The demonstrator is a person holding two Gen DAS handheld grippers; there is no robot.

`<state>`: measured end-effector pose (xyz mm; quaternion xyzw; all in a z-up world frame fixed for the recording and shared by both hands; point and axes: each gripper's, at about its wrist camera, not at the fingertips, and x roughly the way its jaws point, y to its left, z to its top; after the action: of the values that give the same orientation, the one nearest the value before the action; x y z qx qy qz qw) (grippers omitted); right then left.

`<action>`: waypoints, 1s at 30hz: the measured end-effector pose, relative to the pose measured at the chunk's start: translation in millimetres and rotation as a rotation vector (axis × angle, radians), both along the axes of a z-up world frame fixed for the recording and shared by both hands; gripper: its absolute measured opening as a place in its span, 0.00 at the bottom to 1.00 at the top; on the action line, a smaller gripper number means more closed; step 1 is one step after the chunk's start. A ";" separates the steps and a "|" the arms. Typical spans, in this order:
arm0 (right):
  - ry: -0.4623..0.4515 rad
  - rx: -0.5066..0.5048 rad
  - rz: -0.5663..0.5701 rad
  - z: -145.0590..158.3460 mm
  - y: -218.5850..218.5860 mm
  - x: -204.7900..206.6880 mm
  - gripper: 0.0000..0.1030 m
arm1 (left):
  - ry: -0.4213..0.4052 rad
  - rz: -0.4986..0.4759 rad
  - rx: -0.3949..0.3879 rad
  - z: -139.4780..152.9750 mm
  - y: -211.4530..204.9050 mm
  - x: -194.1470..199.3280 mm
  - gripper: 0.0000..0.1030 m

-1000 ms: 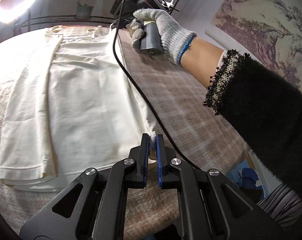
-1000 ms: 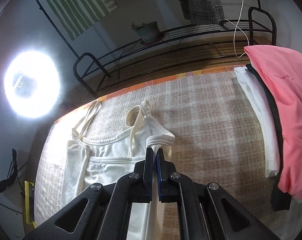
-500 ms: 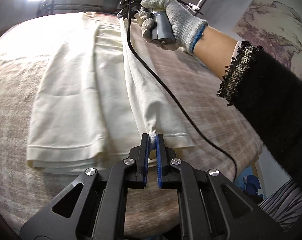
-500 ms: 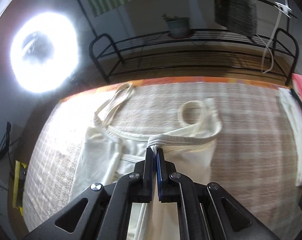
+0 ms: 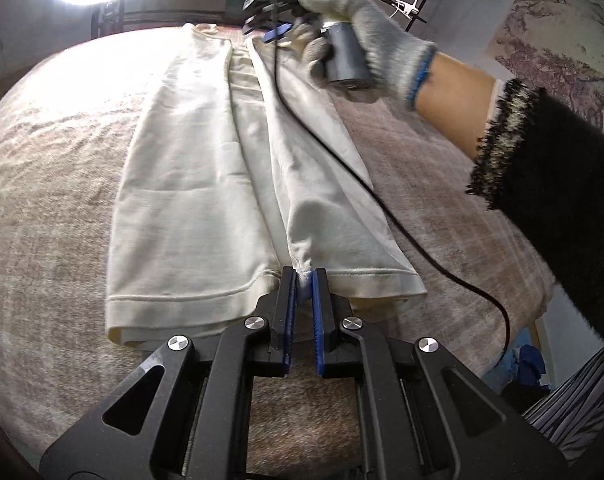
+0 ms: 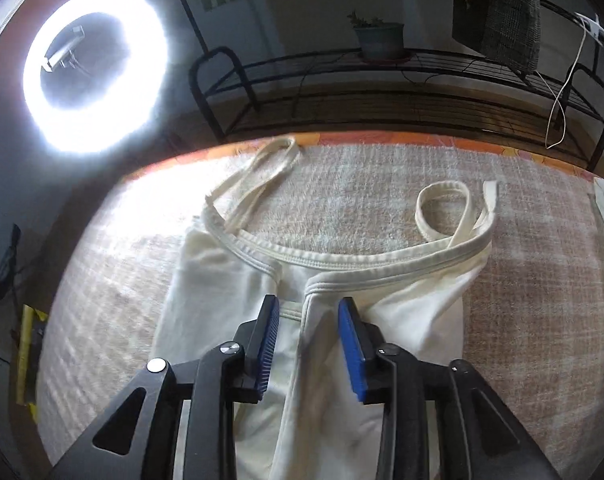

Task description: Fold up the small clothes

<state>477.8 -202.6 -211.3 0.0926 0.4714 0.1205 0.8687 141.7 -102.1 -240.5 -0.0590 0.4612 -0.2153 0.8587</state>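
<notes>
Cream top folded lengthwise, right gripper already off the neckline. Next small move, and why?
Probably open the left gripper to drop the hem of the cream top. The flap lies over the middle, and the right gripper, jaws just opened, no longer pinches it.

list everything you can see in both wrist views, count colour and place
cream strappy camisole top: one, cream, on the blanket, both long sides folded inward
beige checked blanket: one, beige and pink, covers the table
ring light: one, white, lit, beyond the table's far left
black metal rack: one, black, behind the table
potted plant: one, green in a grey pot, on the rack
hanging checked garment: one, grey-green, above the rack at right
black cable: one, runs from the right gripper across the top
gloved right hand: grey knit glove, black fuzzy sleeve
left gripper: pinching the top's hem
right gripper: just opened, fold between the pads, untouched
</notes>
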 end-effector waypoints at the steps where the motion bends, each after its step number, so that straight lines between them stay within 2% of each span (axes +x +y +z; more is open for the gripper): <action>1: -0.010 0.024 -0.003 6.0 -4.6 -3.2 0.32 | -0.005 -0.003 0.003 0.3 3.2 -1.8 0.05; 5: -0.051 0.156 -0.035 39.2 -31.3 -27.7 0.32 | -0.007 -0.017 0.010 3.4 10.6 -8.1 0.08; 8: -0.072 0.200 -0.036 66.7 -47.0 -58.0 0.32 | -0.011 -0.029 0.024 7.8 18.4 -14.5 0.11; 9: -0.080 0.204 -0.028 75.2 -50.3 -69.7 0.33 | -0.016 -0.031 0.031 9.9 22.1 -18.3 0.12; 12: -0.099 0.171 0.008 100.2 -53.8 -109.7 0.33 | -0.038 -0.026 0.034 17.3 40.2 -31.9 0.25; 17: -0.109 0.136 0.069 119.7 -53.9 -191.6 0.37 | -0.033 0.041 0.011 33.2 76.0 -33.2 0.29; 20: -0.052 0.106 0.068 103.6 -53.6 -243.7 0.39 | -0.004 0.088 -0.002 36.6 97.0 -25.5 0.30; 23: 0.021 0.094 0.074 73.8 -48.4 -286.0 0.39 | 0.049 0.095 -0.006 34.1 107.1 -15.1 0.41; 25: 0.064 0.113 0.070 51.6 -45.9 -305.7 0.39 | 0.102 0.098 -0.027 26.8 109.5 -6.4 0.42; 28: 0.182 0.169 0.035 11.7 -45.2 -321.2 0.39 | 0.178 0.136 -0.077 11.3 118.3 2.4 0.42; 30: 0.224 0.211 0.004 -6.9 -48.2 -328.3 0.39 | 0.237 0.152 -0.138 -0.3 122.4 7.2 0.42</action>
<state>149.5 -250.8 -218.3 0.1955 0.5501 0.1601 0.7959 148.8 20.2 -240.8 -0.1775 0.5377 -0.1726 0.8060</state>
